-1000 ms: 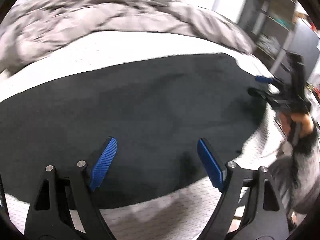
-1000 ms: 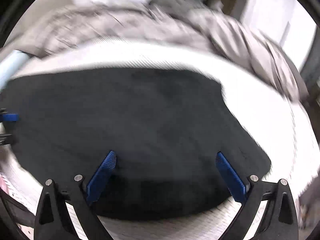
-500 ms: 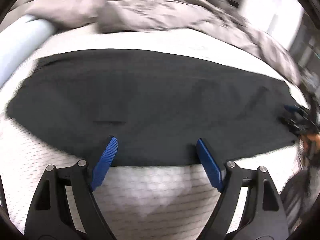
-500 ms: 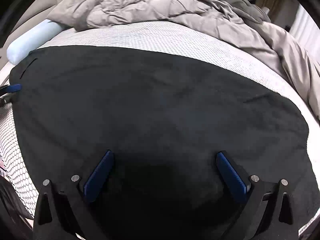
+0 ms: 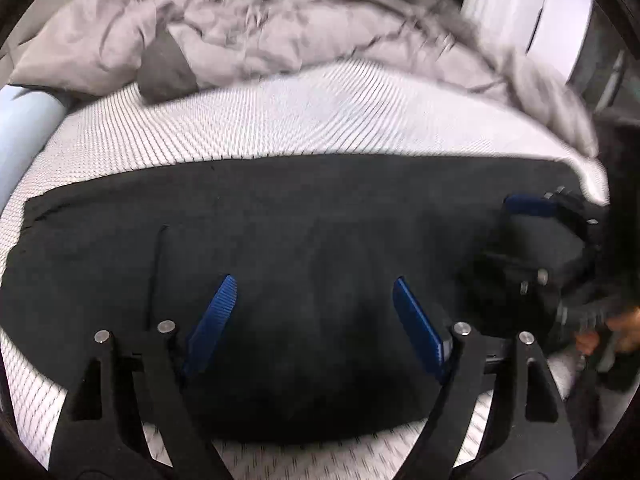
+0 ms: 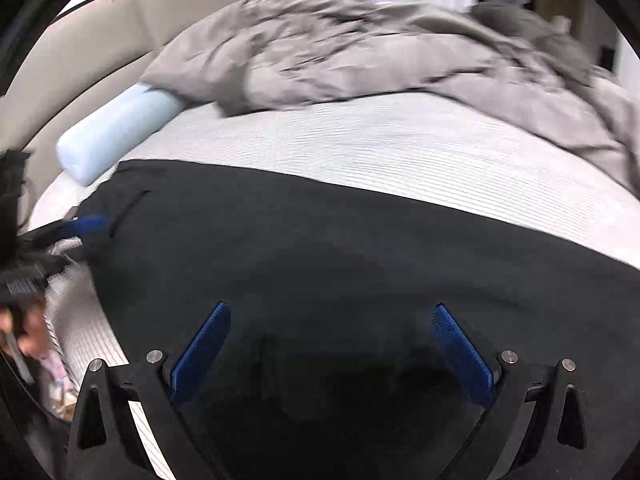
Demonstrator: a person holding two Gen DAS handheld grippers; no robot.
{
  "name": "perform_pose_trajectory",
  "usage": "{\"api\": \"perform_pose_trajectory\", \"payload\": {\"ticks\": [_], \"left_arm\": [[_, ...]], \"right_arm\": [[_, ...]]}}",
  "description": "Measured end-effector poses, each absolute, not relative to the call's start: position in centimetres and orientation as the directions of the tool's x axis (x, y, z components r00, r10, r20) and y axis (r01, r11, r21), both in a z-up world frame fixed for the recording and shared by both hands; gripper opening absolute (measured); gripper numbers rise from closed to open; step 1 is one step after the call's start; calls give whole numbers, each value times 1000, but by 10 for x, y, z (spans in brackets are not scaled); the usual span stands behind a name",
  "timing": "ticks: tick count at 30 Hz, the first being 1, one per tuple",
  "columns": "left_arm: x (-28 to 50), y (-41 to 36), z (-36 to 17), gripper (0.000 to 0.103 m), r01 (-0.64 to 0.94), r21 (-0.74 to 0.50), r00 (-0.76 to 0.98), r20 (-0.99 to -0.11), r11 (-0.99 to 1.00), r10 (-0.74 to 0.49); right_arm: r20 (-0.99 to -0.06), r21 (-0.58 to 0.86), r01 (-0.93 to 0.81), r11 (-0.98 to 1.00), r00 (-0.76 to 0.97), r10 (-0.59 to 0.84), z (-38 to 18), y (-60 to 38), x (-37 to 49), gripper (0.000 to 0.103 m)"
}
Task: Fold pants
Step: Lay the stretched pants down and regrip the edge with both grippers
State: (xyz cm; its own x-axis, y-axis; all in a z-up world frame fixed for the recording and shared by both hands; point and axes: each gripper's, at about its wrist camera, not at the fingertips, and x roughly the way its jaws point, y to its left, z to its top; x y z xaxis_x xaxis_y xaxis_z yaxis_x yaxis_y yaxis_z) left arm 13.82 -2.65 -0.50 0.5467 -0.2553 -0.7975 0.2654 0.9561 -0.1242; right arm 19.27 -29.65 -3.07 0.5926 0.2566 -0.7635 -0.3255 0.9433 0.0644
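Observation:
Black pants [image 5: 304, 232] lie flat in a long strip across the white textured mattress [image 5: 280, 120]. My left gripper [image 5: 314, 286] hovers open over the cloth near its front edge, blue pads wide apart with nothing between them. The right gripper [image 5: 528, 236] shows at the right of the left wrist view, over the same cloth. In the right wrist view the pants [image 6: 360, 248] fill the lower half, and my right gripper [image 6: 330, 312] stands open above them, empty. The left gripper's blue fingertip [image 6: 86, 224] peeks in at the far left, by the pants' end.
A rumpled grey duvet [image 5: 260, 28] is heaped along the far side of the mattress. A pale blue bolster [image 6: 116, 132] lies at the far left corner against a beige headboard [image 6: 80, 80]. A hand [image 5: 616, 328] holds the right gripper at the mattress's right edge.
Both views have swung sideways along the pants. The left gripper now sits over the cloth instead of the bare mattress. Both pairs of jaws stayed wide open.

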Motion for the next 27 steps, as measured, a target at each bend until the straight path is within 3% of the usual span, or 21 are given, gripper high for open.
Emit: {"api": "perform_pose_trajectory", "payload": {"ticks": [4, 10, 14, 18, 21, 27], "left_arm": [[150, -11, -23, 74, 262, -166, 512, -811, 951, -283], [137, 29, -19, 72, 188, -178, 533, -808, 966, -252], [129, 27, 9, 73, 197, -192, 582, -767, 961, -272], [165, -11, 14, 76, 207, -186, 569, -776, 960, -273], [202, -34, -17, 76, 158, -124, 489, -852, 980, -187], [205, 0, -8, 74, 82, -70, 541, -835, 994, -103]], "right_arm": [[-828, -119, -306, 944, 555, 76, -66, -270, 221, 102], [-831, -166, -88, 982, 549, -91, -67, -355, 222, 103], [-831, -64, -41, 997, 555, -31, -58, -373, 222, 103], [-804, 27, -150, 988, 584, 111, -43, -334, 226, 103], [-796, -10, -237, 971, 590, 135, -46, -299, 238, 103], [-838, -84, -229, 970, 543, 55, -70, -304, 248, 102]]}}
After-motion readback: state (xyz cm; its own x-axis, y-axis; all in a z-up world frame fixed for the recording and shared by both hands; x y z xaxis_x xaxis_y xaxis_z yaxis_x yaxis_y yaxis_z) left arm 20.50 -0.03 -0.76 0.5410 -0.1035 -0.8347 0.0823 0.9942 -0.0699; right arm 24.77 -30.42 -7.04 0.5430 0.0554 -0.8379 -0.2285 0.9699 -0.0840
